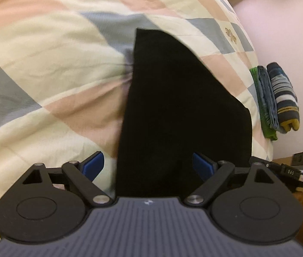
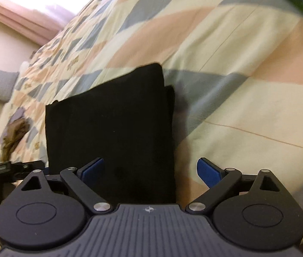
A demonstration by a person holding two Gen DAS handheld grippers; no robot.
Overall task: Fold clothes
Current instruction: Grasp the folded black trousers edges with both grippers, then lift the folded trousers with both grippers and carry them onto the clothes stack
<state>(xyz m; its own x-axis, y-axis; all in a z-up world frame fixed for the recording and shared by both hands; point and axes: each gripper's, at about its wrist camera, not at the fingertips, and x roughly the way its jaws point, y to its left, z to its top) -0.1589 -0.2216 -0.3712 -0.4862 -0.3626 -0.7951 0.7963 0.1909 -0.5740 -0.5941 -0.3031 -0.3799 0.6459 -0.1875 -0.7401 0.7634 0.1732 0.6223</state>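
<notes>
A folded black garment (image 1: 179, 111) lies on the patchwork quilt of the bed (image 1: 50, 68). My left gripper (image 1: 148, 165) is open, its blue pads (image 1: 93, 165) standing apart over the garment's near edge. In the right wrist view the same black garment (image 2: 110, 128) lies folded in layers on the quilt (image 2: 237, 85). My right gripper (image 2: 150, 170) is open over its near right corner, with the left pad (image 2: 92, 170) above the cloth and the right pad above the quilt. Neither gripper holds anything.
A stack of folded clothes (image 1: 275, 100), green, blue and striped, sits at the bed's right edge. A brown crumpled garment (image 2: 15, 135) lies on the quilt at far left, and a grey pillow (image 2: 0, 84) beyond it. The other gripper (image 1: 288, 171) shows at right.
</notes>
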